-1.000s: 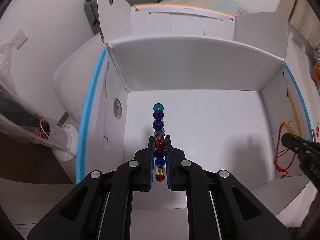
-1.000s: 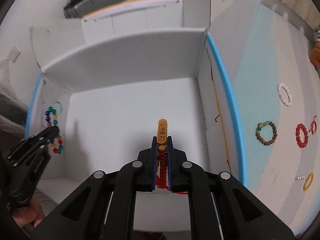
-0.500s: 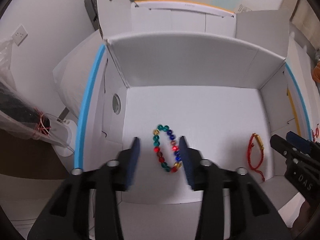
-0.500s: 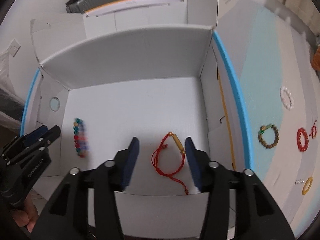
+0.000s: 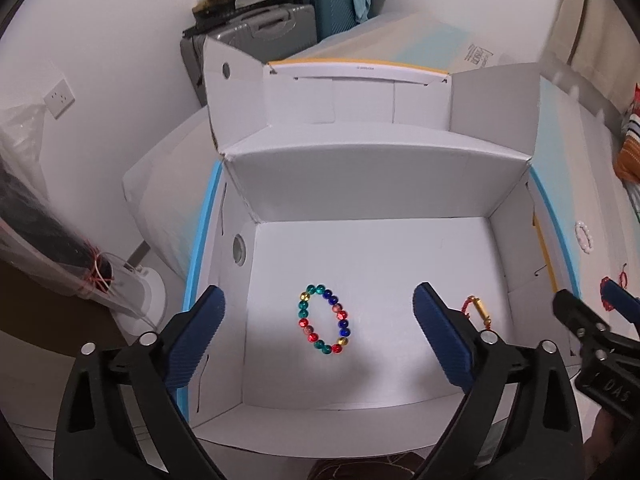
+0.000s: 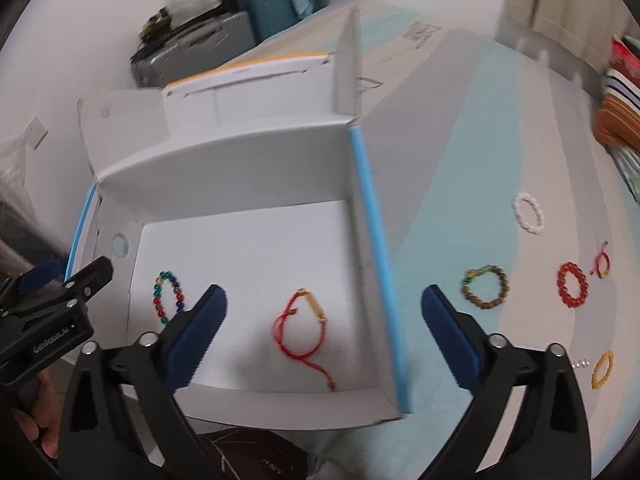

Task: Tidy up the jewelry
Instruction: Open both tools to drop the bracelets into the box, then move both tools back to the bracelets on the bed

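Left claw [image 5: 316,332] is seen spread wide, nothing held between its blue pads [image 5: 200,332]; it is positioned above the near part of the white cardboard box [image 5: 360,184]. Directly between the spread fingers, the multicoloured bead bracelet [image 5: 324,319] is observed lying flat on the box floor as an oval loop, left of centre, clear of the walls. A round hole [image 5: 239,245] is noted in the left wall of the box.

Right claw [image 6: 320,332] is likewise recorded as wide apart and empty. Its left finger is over the box floor; its right finger is outside the box, past the blue-edged right wall [image 6: 376,264]. The red cord bracelet [image 6: 304,330] with a gold tube charm is seen resting on the box floor between the fingers, right of the bead bracelet and apart from it, its loose cord end trailing toward the near wall.

Outside the box, on the pale blue and white surface [image 6: 440,200] to its right, further pieces are noted, well apart from one another: a white bead bracelet [image 6: 528,214], a brown bead bracelet [image 6: 485,287], a red bead bracelet [image 6: 573,284], a small red cord piece [image 6: 602,261] just beside it, a yellow bead bracelet [image 6: 602,369], and a small silver item [image 6: 580,364] too small to identify. The right wrist view is somewhat blurred. Suitcases [image 5: 260,36] are visible against the far wall.
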{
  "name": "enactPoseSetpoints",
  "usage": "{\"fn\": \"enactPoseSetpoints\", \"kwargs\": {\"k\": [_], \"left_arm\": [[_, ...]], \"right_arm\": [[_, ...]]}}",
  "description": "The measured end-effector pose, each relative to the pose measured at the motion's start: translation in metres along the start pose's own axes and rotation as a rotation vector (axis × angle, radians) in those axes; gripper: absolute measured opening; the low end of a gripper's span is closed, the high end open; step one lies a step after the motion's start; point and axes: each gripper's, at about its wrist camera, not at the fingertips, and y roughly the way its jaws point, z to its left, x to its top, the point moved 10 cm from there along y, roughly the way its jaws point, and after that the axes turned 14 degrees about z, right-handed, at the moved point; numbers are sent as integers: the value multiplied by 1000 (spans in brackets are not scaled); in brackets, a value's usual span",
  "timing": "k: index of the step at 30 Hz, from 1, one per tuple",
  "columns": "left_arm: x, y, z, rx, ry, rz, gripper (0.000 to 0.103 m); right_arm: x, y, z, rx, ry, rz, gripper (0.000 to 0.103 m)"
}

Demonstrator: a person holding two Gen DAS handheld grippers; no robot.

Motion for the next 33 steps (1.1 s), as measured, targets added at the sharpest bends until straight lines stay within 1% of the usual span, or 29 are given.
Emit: {"fn": "enactPoseSetpoints", "kwargs": {"k": [4, 9, 16, 20, 25, 29, 33], "left_arm": [[2, -11, -17, -6, 16, -31, 97], [3, -24, -46, -22, 47, -68, 97], [-1, -41, -108, -86, 125, -109, 97], [-7, -46, -147, -115, 183, -123, 97], [-16, -43, -187, -160, 232, -115, 97], [-26, -37, -229, -198, 278, -102, 97], [-34, -30, -263, -200, 332, -98, 97]], "right_arm": [[-1, -7, -27, -8, 50, -15, 95], [-8, -18, -64, -51, 90, -49, 95], [-22, -37, -119, -95, 139, -88, 95], [-34, -50, -162, -122, 188, -104, 95], [-50, -62, -214, -145, 256, -109, 95], [-67, -69, -259, -173, 317, -107, 95], [-83, -70, -296, -193, 365, -96, 95]]}}
